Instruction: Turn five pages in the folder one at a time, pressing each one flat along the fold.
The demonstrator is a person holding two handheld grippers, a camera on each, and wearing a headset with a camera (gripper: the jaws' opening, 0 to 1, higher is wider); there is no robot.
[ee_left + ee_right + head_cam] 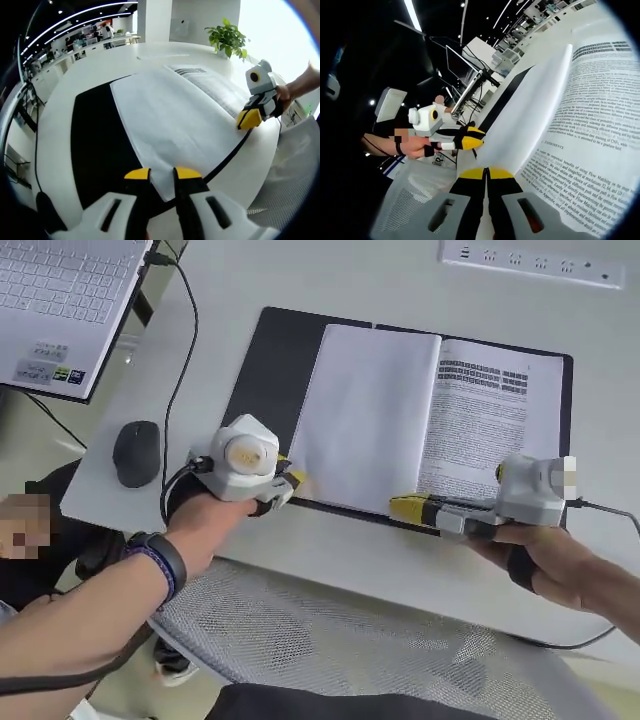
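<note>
The folder (270,360) lies open on the white tabletop (400,280), its black cover spread flat. One blank page (365,420) stands partly raised over the fold, bowed, with its free edge towards nine o'clock. The text page (490,430) lies flat on the three o'clock side.

The left tool (288,485) sits at the folder's seven o'clock corner, right at the near corner of the raised page. Its jaws are narrow, with a slim gap between the yellow tips. In the left gripper view the page's corner runs down into that gap. Whether the jaws actually pinch the paper I cannot tell.

The right tool (405,507) lies low along the folder's six o'clock edge, pointing towards nine o'clock, with its tips near the foot of the fold. Its jaws are drawn together, tip against tip, and nothing shows between them. In the right gripper view the raised page rises from just ahead of those tips, and the text page spreads away at two o'clock.

A mouse (136,452) rests at the folder's nine o'clock, well apart from it. A laptop (60,300) sits at ten o'clock.
</note>
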